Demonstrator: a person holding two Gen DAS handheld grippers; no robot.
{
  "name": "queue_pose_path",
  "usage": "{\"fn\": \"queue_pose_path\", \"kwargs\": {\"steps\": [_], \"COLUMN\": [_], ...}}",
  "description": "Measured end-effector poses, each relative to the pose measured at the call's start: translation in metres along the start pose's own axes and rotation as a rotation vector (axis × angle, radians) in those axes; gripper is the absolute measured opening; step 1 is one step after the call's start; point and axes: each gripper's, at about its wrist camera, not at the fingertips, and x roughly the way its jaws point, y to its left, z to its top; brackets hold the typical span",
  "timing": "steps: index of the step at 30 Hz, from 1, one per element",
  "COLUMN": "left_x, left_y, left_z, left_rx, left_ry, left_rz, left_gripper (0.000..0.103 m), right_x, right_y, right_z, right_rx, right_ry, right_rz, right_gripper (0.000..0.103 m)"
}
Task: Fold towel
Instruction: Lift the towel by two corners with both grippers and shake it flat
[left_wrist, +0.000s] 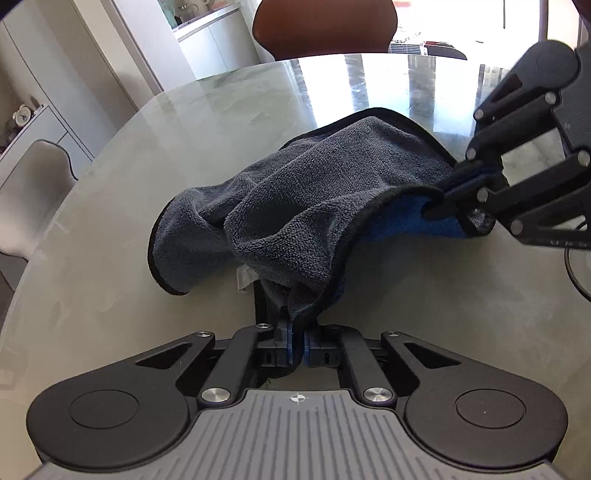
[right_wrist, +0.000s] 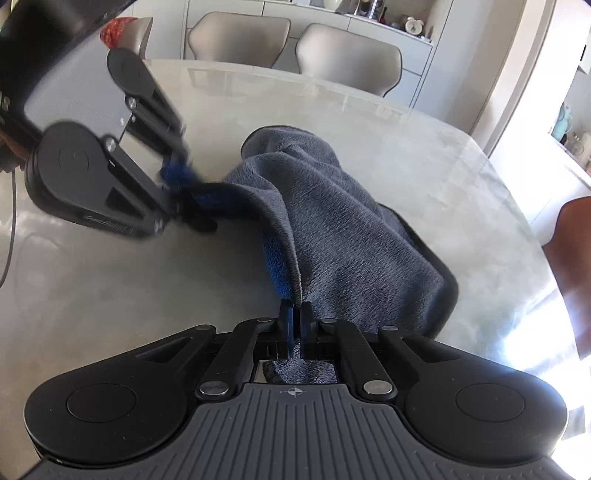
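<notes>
A grey towel with a black hem and a blue underside hangs bunched between my two grippers above a pale glossy table. My left gripper is shut on one corner of the towel. My right gripper comes in from the right and is shut on another corner. In the right wrist view the right gripper is shut on the towel and the left gripper, blurred, grips the far corner. The far part of the towel rests on the table.
A brown chair stands at the table's far side and a white chair at its left. Two beige chairs and white cabinets stand beyond the table. A black cable lies at the right.
</notes>
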Motion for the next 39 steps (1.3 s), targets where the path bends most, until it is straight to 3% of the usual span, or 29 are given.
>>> {"fn": "queue_pose_path", "kwargs": {"steps": [9,14,20,25,31,36,39], "left_x": [-0.056,-0.112,-0.178,-0.191,-0.18,-0.203,-0.224], "left_y": [0.014,0.023,0.056,0.079,0.145,0.193,0.198], "left_z": [0.019,0.043,0.063,0.067,0.088,0.109,0.118], "left_rx": [-0.103,-0.079,-0.083,-0.045,-0.053,-0.068,-0.044], "left_ry": [-0.162,-0.222,-0.246,-0.2,-0.14,-0.169,-0.184], "left_rz": [0.157,0.328,0.542,0.65,0.76,0.887,0.96], "left_gripper": [0.003,0.003,0.003,0.003,0.003,0.003,0.003], "right_x": [-0.055,-0.09,-0.114,-0.112,-0.07,-0.047,-0.054], "right_y": [-0.023,-0.03,-0.032,-0.033,-0.045,-0.049,-0.053], "right_z": [0.031,0.07,0.112,0.147,0.21,0.275,0.301], "right_rx": [-0.123,-0.285,-0.462,-0.558,-0.668,-0.749,-0.783], "right_ry": [-0.158,-0.305,-0.459,-0.547,-0.559,-0.62,-0.689], "right_rz": [-0.13,-0.214,-0.219,-0.21,-0.206,-0.254,-0.296], "right_gripper": [0.002,0.002,0.002,0.002,0.002,0.002,0.002]}}
